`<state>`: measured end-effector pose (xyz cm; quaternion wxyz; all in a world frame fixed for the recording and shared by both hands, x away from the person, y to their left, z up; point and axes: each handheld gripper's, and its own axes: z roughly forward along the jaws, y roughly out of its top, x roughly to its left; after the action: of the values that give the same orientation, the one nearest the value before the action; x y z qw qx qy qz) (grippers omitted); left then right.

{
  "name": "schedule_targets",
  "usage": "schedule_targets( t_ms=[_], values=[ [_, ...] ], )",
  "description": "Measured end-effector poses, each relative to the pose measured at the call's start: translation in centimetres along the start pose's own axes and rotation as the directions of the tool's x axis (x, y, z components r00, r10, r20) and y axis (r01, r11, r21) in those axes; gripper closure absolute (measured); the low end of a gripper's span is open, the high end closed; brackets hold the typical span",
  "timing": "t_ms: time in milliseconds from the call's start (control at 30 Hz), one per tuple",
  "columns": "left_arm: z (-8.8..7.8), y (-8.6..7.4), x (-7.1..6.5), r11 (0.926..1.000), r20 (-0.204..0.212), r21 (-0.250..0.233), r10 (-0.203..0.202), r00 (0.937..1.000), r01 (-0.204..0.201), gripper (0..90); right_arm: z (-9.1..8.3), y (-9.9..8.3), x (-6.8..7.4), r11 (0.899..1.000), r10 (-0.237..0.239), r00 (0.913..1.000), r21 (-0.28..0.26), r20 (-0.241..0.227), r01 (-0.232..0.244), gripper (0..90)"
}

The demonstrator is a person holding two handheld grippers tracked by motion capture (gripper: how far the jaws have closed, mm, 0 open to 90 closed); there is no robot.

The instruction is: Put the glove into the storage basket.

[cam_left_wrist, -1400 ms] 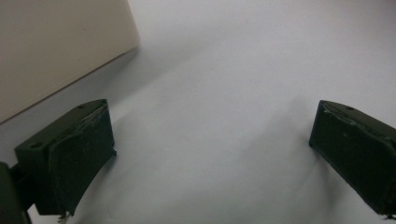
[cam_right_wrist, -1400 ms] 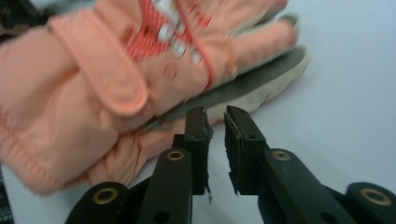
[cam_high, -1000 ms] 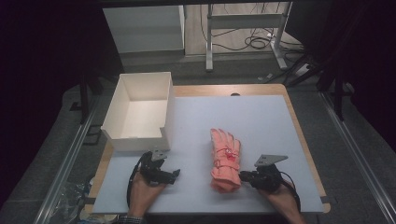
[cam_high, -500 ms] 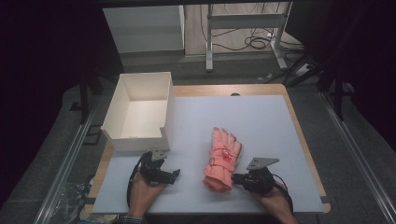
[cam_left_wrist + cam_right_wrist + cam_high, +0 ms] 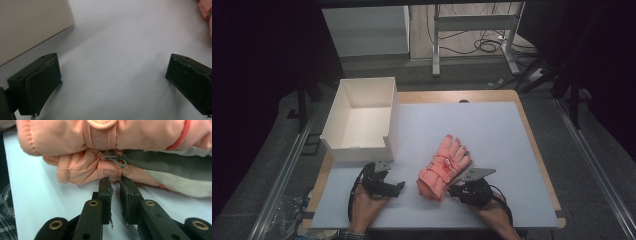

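the right gripper (image 5: 115, 181) had its jaws nearly pressed together, tips touching the lower edge of the pink gloves (image 5: 446, 166), gripping nothing clearly. the left gripper (image 5: 384, 185) stood spread wide over bare white table (image 5: 492, 130). the gloves lay stacked between both grippers. an open white box (image 5: 359, 120) sat just beyond the left gripper.

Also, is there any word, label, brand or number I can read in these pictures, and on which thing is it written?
None can be read.
The pink gloves: red marks on the back in the high view, too small and blurred to read.
The round pink tab on the strap, right gripper view: cut off by the frame edge.
The white box: plain.
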<state>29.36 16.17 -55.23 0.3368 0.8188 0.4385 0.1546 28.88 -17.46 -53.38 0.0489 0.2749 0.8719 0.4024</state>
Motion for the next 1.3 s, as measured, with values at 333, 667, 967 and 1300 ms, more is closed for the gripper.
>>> schedule_targets(
  t_ms=[333, 667, 967, 1300],
  values=[
    [0.0, 0.1, 0.0, 1.0, 0.0, 0.008, -0.003, 1.0, 0.003, 0.0, 1.3, 0.9, 0.4, 1.0, -0.013, 0.9999, -0.006, -0.008, 0.013, 79.0],
    [0.0, 0.0, 0.0, 0.9999, 0.005, 0.0, -0.01, 0.9999, 0.01, 0.0, 1.3, 1.0, 0.5, 0.999, -0.034, 0.9994, -0.004, 0.004, 0.034, 74.4],
    [-0.2, 0.1, 0.0, 0.9999, 0.007, 0.005, -0.015, 0.9999, 0.015, 1.1, -1.2, 0.3, -1.3, 0.998, -0.048, 0.9906, -0.021, 0.128, 0.051, 61.5],
    [-2.2, 1.9, -0.8, 1.0, 0.086, -0.002, 0.002, 0.9963, -0.002, 2.0, -3.9, -1.0, -4.6, 1.0, 0.003, 0.9656, -0.029, 0.26, 0.004, 43.6]
  ],
)
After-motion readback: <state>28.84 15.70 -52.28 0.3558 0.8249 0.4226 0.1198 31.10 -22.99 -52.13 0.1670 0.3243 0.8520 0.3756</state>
